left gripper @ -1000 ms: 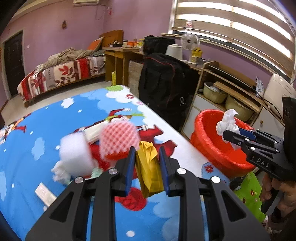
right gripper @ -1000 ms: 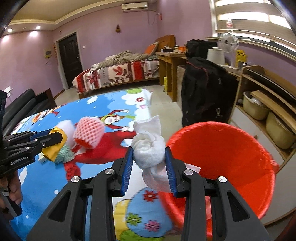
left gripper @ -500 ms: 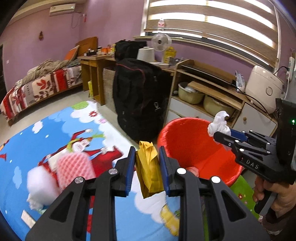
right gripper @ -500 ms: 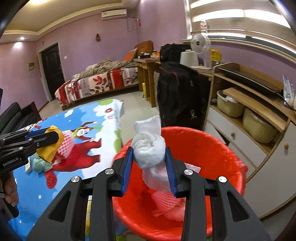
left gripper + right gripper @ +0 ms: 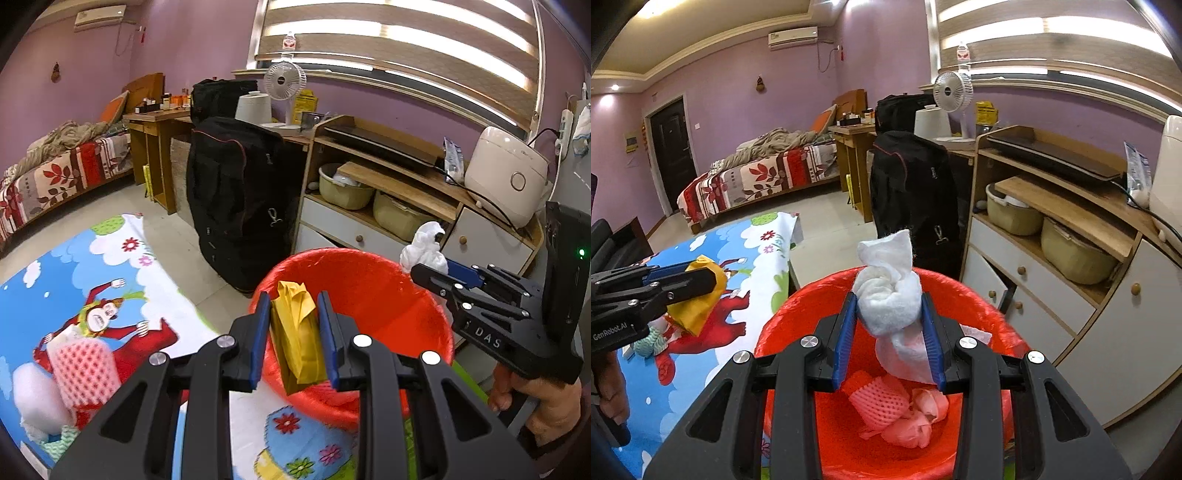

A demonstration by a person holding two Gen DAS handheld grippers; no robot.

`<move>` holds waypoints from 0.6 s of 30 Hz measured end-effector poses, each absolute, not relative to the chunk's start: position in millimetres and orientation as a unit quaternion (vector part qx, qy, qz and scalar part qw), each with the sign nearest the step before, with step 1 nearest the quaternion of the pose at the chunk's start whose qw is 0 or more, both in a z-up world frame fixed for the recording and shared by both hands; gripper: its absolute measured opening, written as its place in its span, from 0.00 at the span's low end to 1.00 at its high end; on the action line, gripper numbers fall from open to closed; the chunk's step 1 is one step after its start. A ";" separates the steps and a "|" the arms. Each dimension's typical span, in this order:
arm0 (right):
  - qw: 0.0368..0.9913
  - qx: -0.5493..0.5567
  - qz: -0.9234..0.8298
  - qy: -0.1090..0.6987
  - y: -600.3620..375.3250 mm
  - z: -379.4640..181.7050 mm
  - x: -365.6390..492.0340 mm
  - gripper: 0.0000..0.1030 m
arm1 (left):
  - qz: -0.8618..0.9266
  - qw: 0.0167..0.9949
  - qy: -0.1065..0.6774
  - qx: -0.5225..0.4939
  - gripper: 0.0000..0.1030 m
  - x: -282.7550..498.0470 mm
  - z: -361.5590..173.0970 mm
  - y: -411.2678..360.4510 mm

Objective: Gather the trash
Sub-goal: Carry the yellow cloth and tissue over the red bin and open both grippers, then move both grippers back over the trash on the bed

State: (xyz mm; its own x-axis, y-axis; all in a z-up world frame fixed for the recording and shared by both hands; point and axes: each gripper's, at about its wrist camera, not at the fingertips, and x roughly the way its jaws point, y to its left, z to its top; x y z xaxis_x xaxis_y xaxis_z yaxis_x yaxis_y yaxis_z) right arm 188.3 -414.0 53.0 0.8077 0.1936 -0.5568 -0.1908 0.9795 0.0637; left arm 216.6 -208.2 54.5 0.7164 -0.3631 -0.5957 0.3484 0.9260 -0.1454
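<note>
Both jaws clamped, over the red bin (image 5: 798,306).
Your left gripper (image 5: 293,334) pinches yellow wrapper (image 5: 299,332) btwn pads; right gripper (image 5: 890,325) grips white tissue wad (image 5: 890,295). Both tilt down at bin.

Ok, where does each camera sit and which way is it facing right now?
Left wrist: on the left gripper, tilted down at the round red plastic basin; clamps a folded yellow paper packet; right gripper and hand visible.
Right wrist: on the right gripper, above the basin; clamps a white tissue wad.
Shared: basin, both grippers, cartoon-print tablecloth.
</note>
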 end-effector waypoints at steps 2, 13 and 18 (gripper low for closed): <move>0.952 0.003 0.098 0.291 -415.6 54.3 187.4 0.33 | -0.196 0.925 0.324 -0.012 0.25 218.6 54.9 -212.2; 0.958 0.019 0.075 0.277 -438.1 63.2 187.5 0.51 | -0.225 0.917 0.330 -0.016 0.31 231.3 56.0 -233.5; 0.960 0.023 0.063 0.272 -445.8 65.2 186.7 0.59 | -0.230 0.916 0.329 -0.016 0.48 230.9 55.8 -235.7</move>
State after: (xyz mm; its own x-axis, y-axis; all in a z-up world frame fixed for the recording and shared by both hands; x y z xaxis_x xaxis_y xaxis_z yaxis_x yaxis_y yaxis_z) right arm 186.7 -445.8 65.2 0.8438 0.1336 -0.5197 -0.1090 0.9910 0.0777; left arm 230.9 -235.7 55.8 0.6778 -0.4308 -0.5958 0.4102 0.8941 -0.1797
